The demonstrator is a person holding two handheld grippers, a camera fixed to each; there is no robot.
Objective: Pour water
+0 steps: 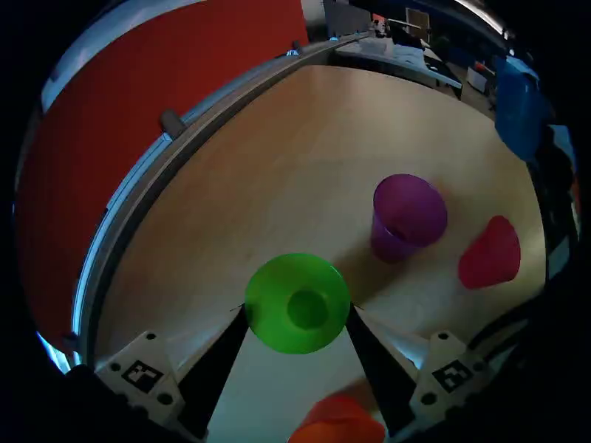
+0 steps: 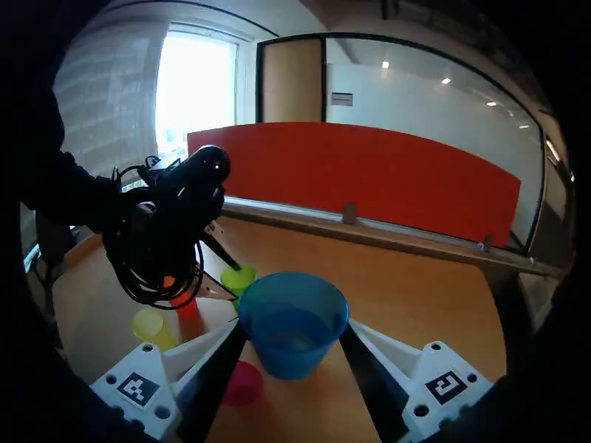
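My left gripper [image 1: 297, 311] is shut on a green cup [image 1: 297, 303], and I look straight down into its mouth above the wooden table [image 1: 295, 162]. A purple cup [image 1: 408, 214] stands upright beyond it to the right. In the right gripper view, my right gripper [image 2: 293, 330] is shut on a blue cup [image 2: 293, 321] held upright; a pale patch lies at its bottom, and I cannot tell whether it is water. Farther off on the left, the left gripper [image 2: 235, 275], hung with black cables, holds the green cup [image 2: 238, 280] over the table.
A red cup [image 1: 490, 255] lies upside down right of the purple one, and an orange cup [image 1: 336, 422] sits below the left gripper's fingers. A yellow cup [image 2: 151, 327] and a pink cup [image 2: 242, 382] stand on the table. A red partition [image 2: 369, 173] lines the table's far edge.
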